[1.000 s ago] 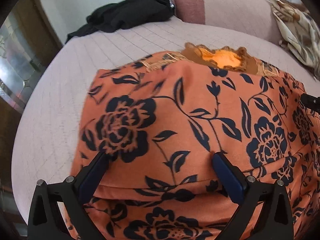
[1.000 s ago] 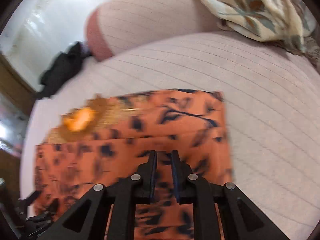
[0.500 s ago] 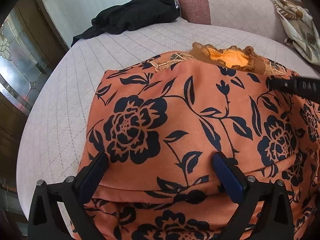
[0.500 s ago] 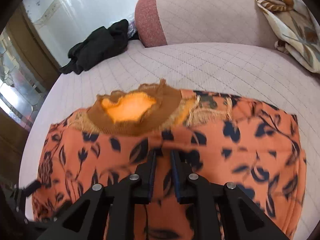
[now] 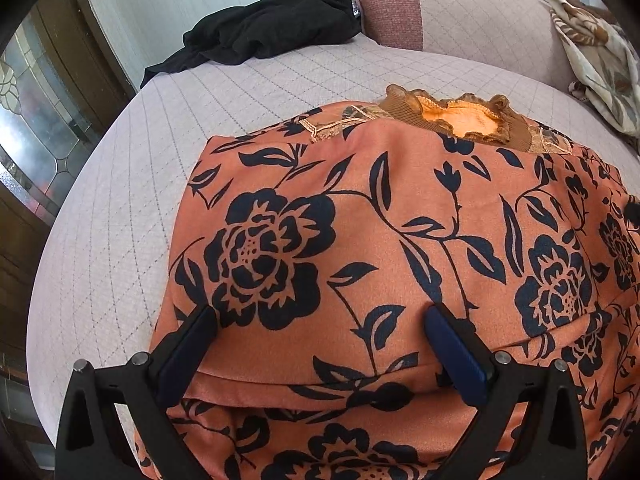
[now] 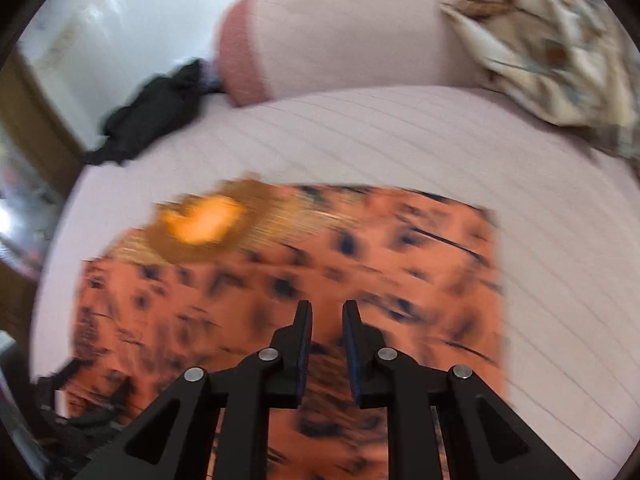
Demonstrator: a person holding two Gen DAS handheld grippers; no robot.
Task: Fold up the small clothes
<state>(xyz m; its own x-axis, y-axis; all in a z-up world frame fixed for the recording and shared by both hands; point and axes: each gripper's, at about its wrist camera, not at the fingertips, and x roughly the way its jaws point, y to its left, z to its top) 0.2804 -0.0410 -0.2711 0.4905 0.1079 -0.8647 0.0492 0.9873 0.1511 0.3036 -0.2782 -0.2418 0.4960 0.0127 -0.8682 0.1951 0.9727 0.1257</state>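
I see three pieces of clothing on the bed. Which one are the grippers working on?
The orange floral garment, spread flat under both grippers. The black garment lies crumpled at the far edge, and the beige patterned cloth sits bunched by the headboard.

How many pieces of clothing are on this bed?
3: orange floral garment under the grippers, black garment at the far left edge, cream patterned cloth far right. Others may be hidden.
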